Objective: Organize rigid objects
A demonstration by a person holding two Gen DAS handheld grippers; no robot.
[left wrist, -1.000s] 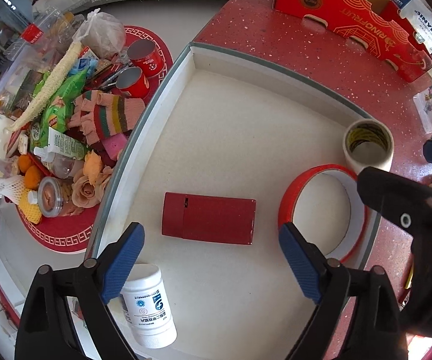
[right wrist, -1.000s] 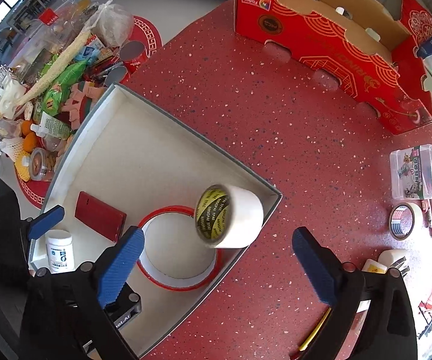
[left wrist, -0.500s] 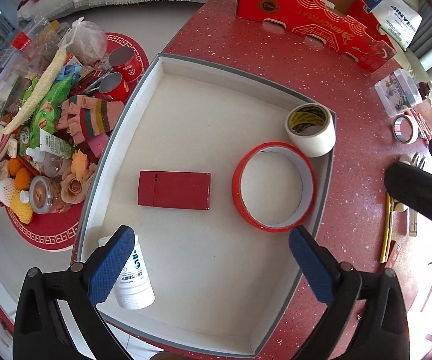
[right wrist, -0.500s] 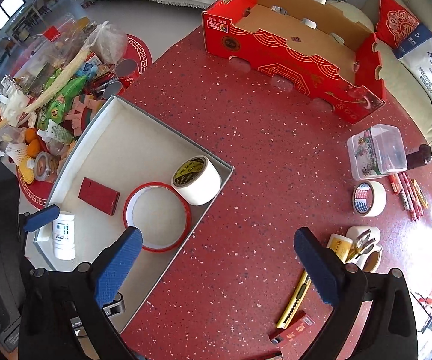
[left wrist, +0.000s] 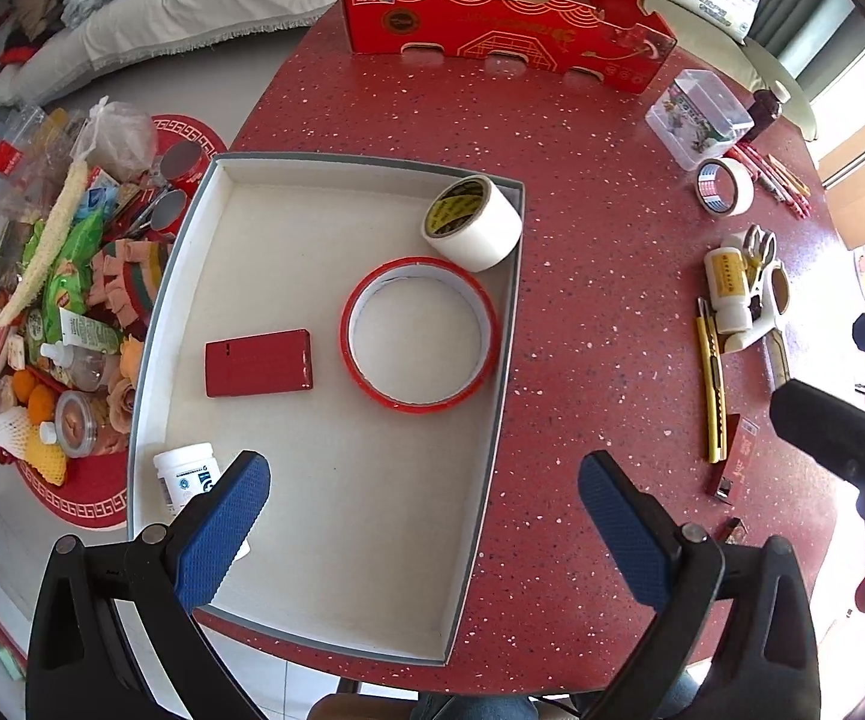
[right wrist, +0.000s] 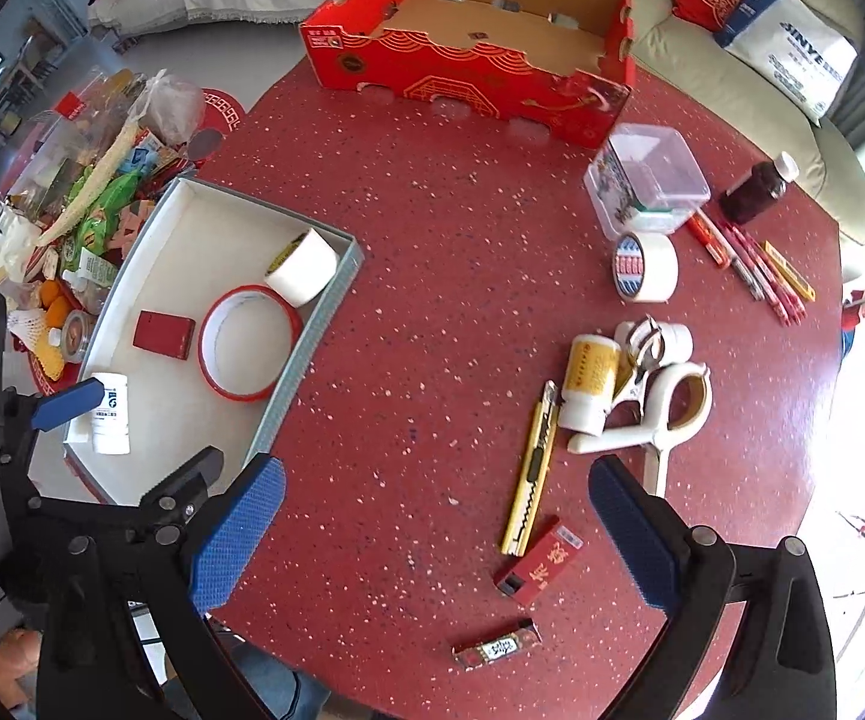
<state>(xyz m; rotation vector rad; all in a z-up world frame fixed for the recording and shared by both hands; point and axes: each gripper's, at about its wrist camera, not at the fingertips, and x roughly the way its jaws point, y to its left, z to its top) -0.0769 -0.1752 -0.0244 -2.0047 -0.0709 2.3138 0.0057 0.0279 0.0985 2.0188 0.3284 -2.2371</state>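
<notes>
White bottle (left wrist: 185, 479) lying at tray's (left wrist: 495, 396) near-left corner, beside left gripper (left wrist: 417, 525), jaws wide apart, empty. Red box (left wrist: 258, 362) flat mid-tray, red tape ring (left wrist: 419, 336) just right of it, white tape roll (left wrist: 473, 222) tipped in far-right corner (touching ring's rim). Right of tray on red table (right wrist: 432, 276): yellow cutter (right wrist: 531, 468), yellow-label bottle (right wrist: 589, 383), tape dispenser (right wrist: 654, 414), taped roll (right wrist: 645, 267). Right gripper (right wrist: 435, 537) hovering above table, fingers spread, nothing held.
</notes>
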